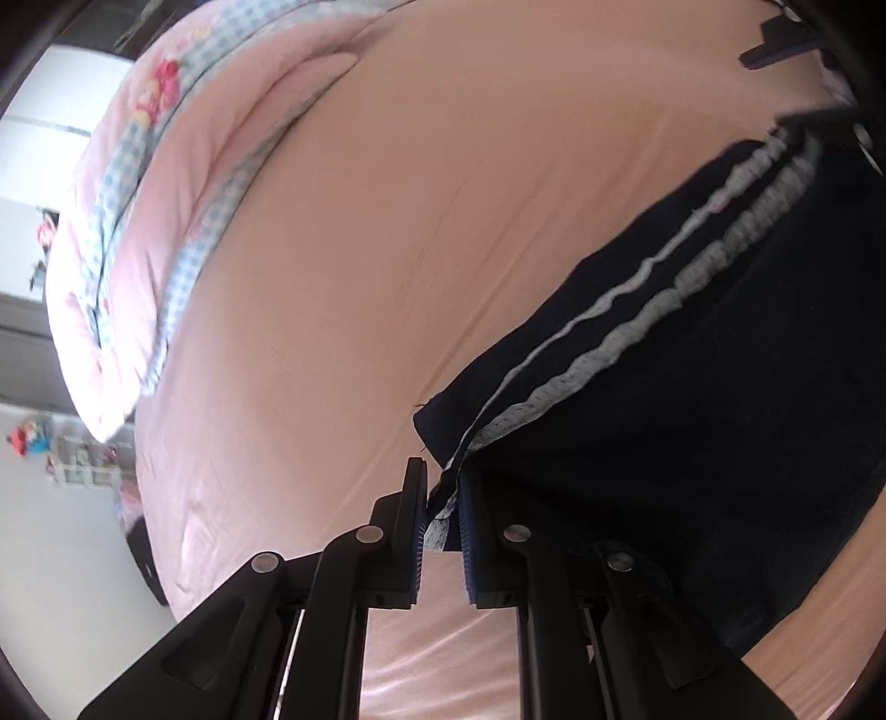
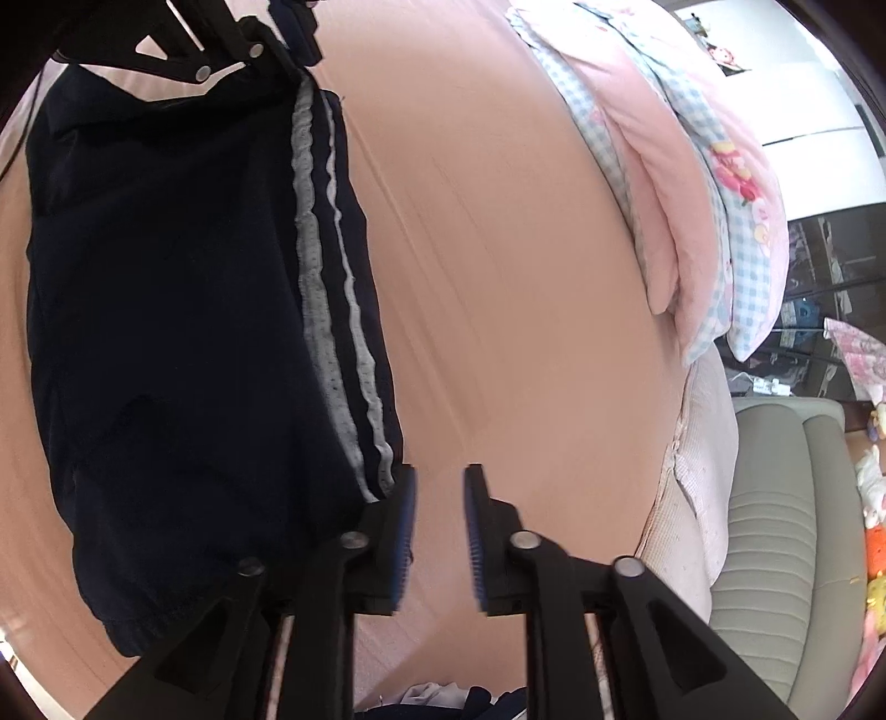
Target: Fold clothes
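Observation:
Dark navy shorts [image 1: 692, 421] with two pale grey side stripes lie flat on the pink bed sheet [image 1: 415, 221]. My left gripper [image 1: 443, 490] has a striped corner of the shorts pinched between its blue pads. In the right wrist view the shorts [image 2: 166, 304] fill the left side. The left gripper [image 2: 266, 39] shows at their far end at the top. My right gripper [image 2: 440, 490] stands open over bare sheet [image 2: 526, 277], just right of the shorts' near striped corner. Its left finger [image 2: 401, 515] is against the cloth's edge and nothing is between the pads.
A rolled pink quilt with blue gingham trim [image 2: 714, 199] lies along the far side of the bed [image 1: 149, 232]. A grey cushioned seat [image 2: 775, 526] stands past the bed's edge. More clothes [image 2: 443, 698] peek in at the bottom.

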A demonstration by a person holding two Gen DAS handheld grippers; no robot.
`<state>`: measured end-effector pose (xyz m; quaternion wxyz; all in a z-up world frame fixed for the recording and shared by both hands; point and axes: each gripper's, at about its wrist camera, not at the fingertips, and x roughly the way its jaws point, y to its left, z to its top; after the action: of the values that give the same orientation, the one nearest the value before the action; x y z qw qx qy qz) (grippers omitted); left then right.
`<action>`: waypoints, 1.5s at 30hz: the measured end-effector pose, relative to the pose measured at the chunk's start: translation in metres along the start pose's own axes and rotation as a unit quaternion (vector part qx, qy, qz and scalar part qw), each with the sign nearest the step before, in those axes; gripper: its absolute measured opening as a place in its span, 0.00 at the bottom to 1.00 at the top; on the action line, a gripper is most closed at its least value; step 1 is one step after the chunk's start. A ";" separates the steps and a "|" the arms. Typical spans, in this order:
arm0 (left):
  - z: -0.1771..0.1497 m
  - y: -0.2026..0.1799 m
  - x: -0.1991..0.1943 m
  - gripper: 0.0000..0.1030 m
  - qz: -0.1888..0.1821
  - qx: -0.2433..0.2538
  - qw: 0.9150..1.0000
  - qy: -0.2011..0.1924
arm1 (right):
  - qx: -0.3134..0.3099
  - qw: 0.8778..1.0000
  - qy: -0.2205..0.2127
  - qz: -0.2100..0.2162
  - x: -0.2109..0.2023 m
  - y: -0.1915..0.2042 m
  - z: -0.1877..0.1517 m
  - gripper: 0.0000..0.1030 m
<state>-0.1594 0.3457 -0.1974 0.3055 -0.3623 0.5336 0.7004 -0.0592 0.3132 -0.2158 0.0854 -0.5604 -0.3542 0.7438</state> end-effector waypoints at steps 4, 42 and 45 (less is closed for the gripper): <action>0.000 0.020 -0.008 0.83 0.005 -0.048 0.999 -0.012 | 0.015 0.999 -0.018 -0.029 -0.012 0.002 -0.006 0.76; -0.199 0.007 -0.125 0.84 -0.163 -0.240 0.957 -0.001 | 0.325 0.938 0.003 0.118 -0.106 -0.028 -0.049 0.76; -0.205 -0.002 -0.121 0.84 -0.186 -0.271 0.944 -0.022 | 0.364 0.918 -0.002 0.158 -0.096 -0.030 -0.055 0.76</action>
<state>-0.0540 0.1425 -0.1325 0.3330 -0.5084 0.2400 0.7570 0.0161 0.3087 -0.1297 0.1643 -0.5378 0.0344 0.8262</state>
